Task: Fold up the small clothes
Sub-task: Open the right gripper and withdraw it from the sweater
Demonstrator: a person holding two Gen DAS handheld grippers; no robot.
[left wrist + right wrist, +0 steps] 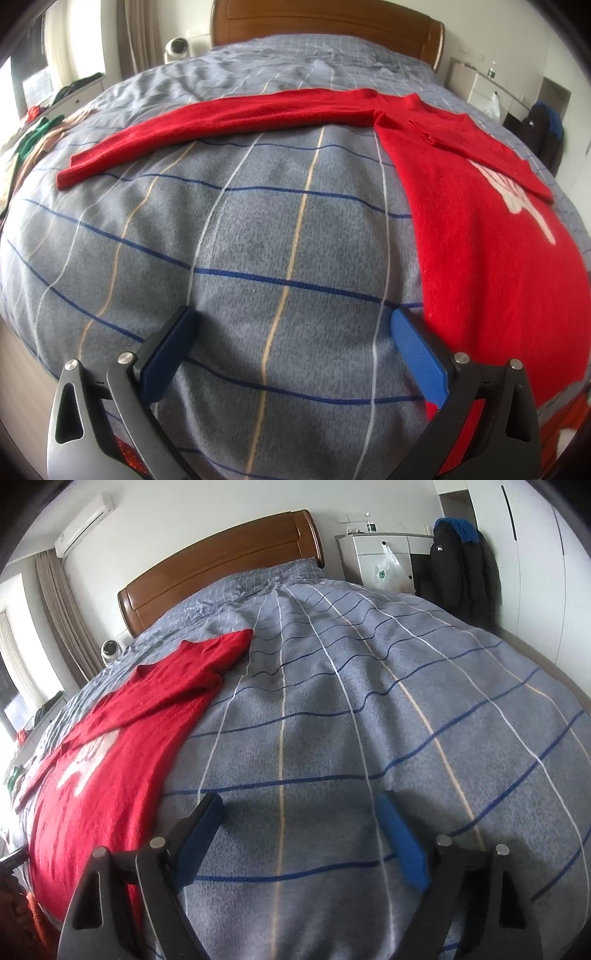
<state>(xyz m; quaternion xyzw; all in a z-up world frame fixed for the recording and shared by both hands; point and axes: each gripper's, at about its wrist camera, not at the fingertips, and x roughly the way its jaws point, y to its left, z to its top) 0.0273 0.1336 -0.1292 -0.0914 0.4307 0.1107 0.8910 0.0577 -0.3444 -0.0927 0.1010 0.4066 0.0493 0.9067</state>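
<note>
While both claws hang empty over the duvet (258, 258), the fold has clearly begun: one sleeve already lies tucked across the chest, the other is still stretched out. The left claw (291, 347) has its jaws spread wide with nothing between them, its near pad just beside the hem edge of the sweater (491, 266). The right claw (299, 834) is likewise agape over bare check cloth, holding nothing, the sweater off to its left.

I'd say the next job is that long sleeve (207, 122). Best to pinch it near the cuff, lift only enough to clear the cover, and lay it across the body so the edge lines up with the side seam. The knit looks soft and a bit clingy, so dragging it would likely rumple the body.

The sweater lies flat on the bed, bright red, with a white motif on the chest that is partly covered by the folded sleeve. Farther off, the free sleeve runs straight out to the left, cuff end well away from the body. Beyond it is the wooden headboard (325, 22).
</note>
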